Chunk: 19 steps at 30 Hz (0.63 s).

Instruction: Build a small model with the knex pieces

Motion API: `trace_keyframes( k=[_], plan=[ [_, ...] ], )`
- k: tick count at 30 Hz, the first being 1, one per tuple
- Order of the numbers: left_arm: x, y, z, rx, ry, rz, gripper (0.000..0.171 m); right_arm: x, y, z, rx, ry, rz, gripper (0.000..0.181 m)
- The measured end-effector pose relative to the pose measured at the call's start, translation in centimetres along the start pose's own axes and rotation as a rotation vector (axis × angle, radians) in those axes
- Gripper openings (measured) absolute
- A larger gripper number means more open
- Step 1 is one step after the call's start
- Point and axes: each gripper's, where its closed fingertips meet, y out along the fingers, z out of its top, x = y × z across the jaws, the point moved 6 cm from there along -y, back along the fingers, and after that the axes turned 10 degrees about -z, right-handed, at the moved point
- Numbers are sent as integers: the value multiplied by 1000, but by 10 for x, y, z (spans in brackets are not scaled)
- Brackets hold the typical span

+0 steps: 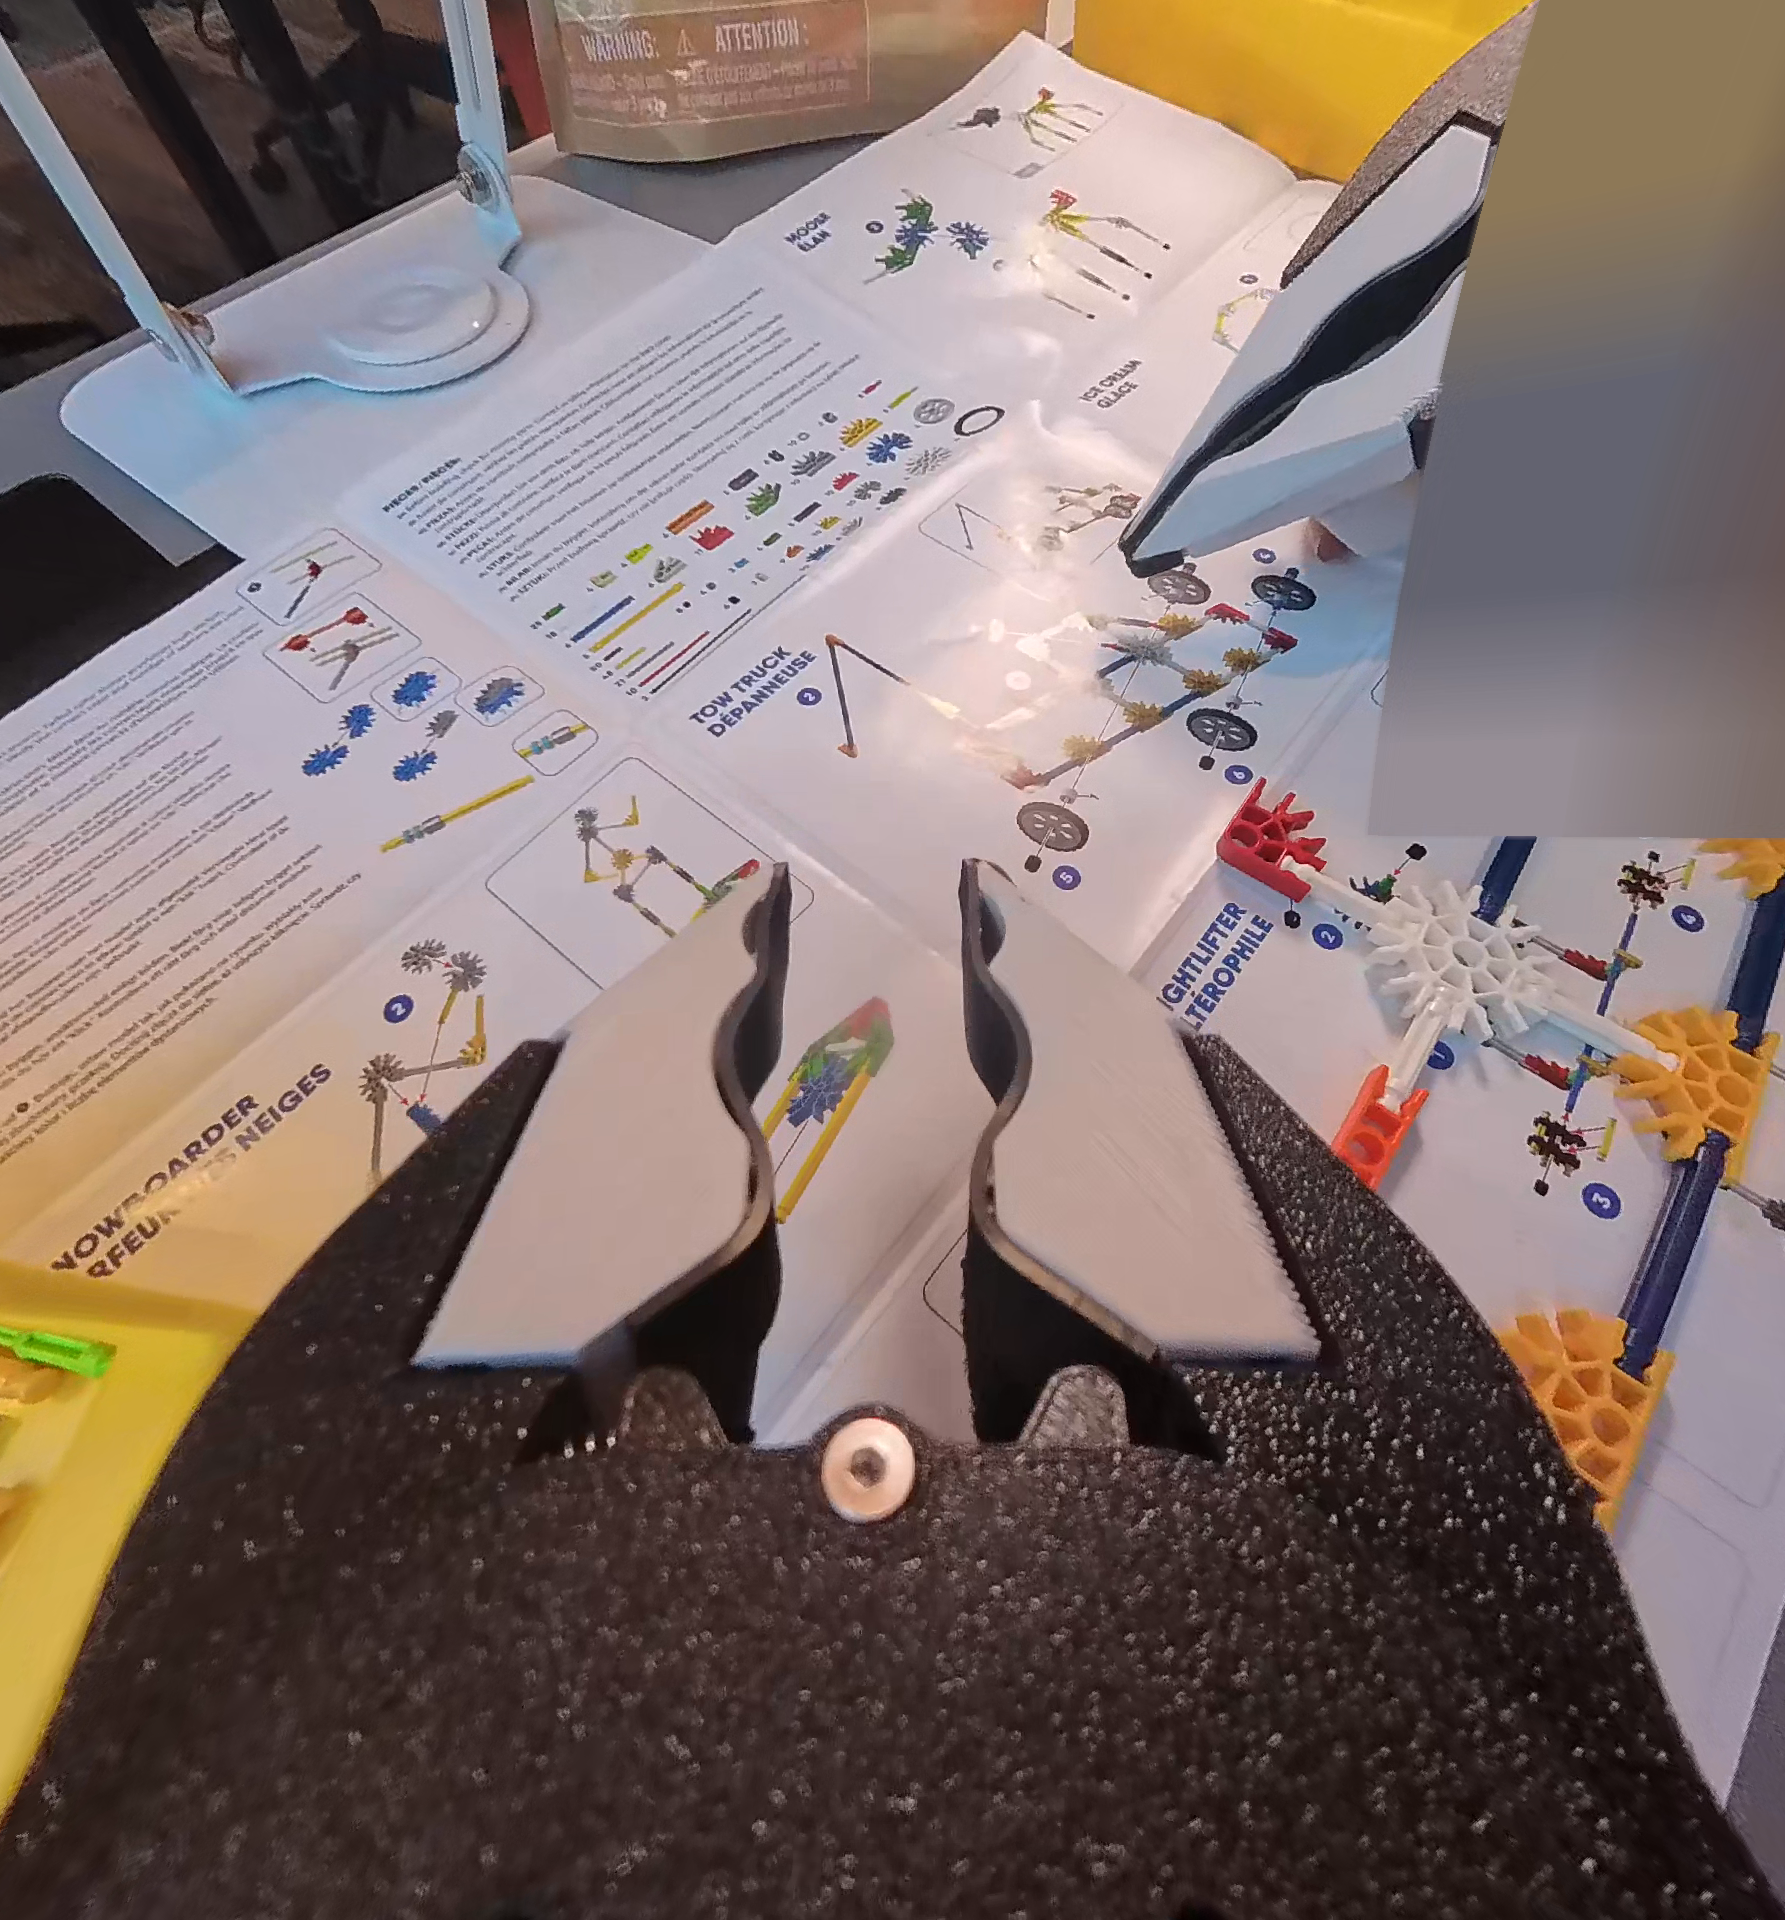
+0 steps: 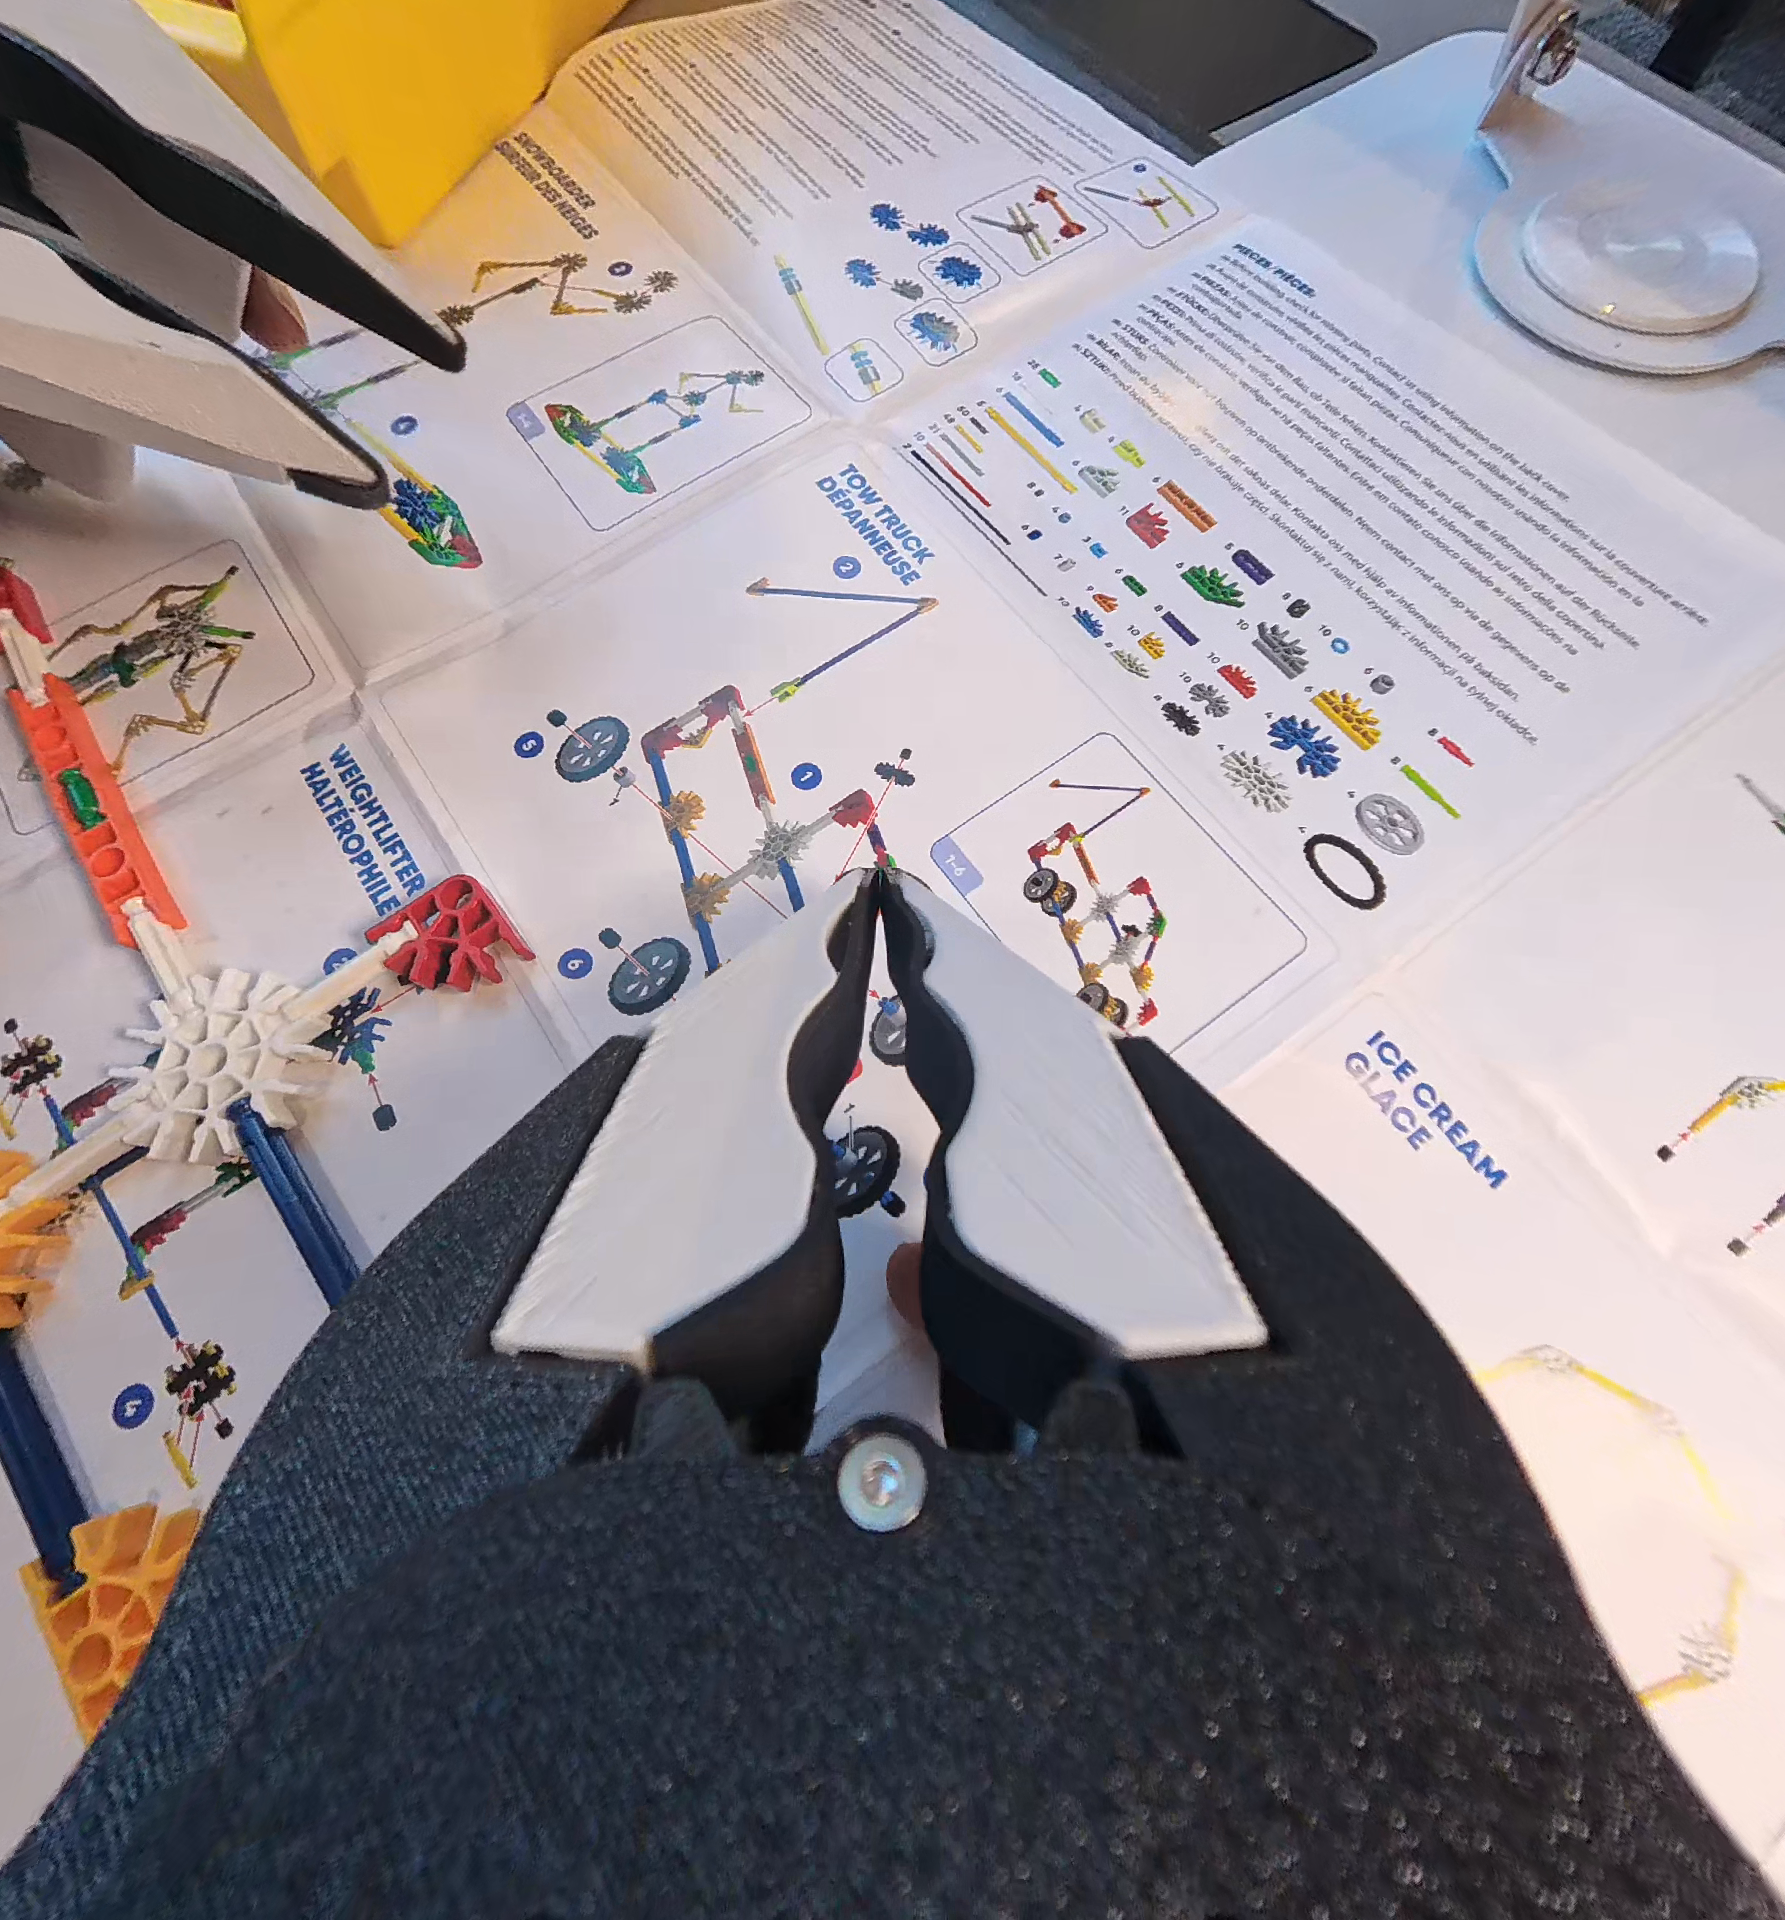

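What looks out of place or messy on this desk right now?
Nothing is spilled or broken. The half-built toy frame lies right on the instruction sheet, covering some drawings. The left gripper is open, the right gripper shut, both empty.

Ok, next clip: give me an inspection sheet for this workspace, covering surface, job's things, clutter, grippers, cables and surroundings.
Surface: white table, mostly covered by an unfolded instruction sheet.
Job's things: a part-built toy frame lies on the sheet: white snowflake connector with white rods to a red connector and an orange connector; blue rods join yellow connectors.
Clutter: yellow tray holding loose green and tan pieces; brown pouch at the far edge.
Grippers: left gripper jaws open, empty, above the sheet. Right gripper jaws shut, tip at the sheet; nothing seen held.
Cables: nothing seen.
Surroundings: white stand base; yellow bin.
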Motion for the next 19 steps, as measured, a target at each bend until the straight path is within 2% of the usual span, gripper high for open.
trace_keyframes(
  k=[9, 13, 19],
  plan=[
    [-1, 1, -1, -9, -13, -17, 30, 2, -1, -3, -4, -4, -22, 1],
    [-1, 1, -2, -11, -17, -16, 30, -1, 2, -5, -31, -17, -28, 9],
    [-1, 2, -3, -20, -16, -13, 30, -4, 1, -1, -29, 6, -21, 4]
  ],
)
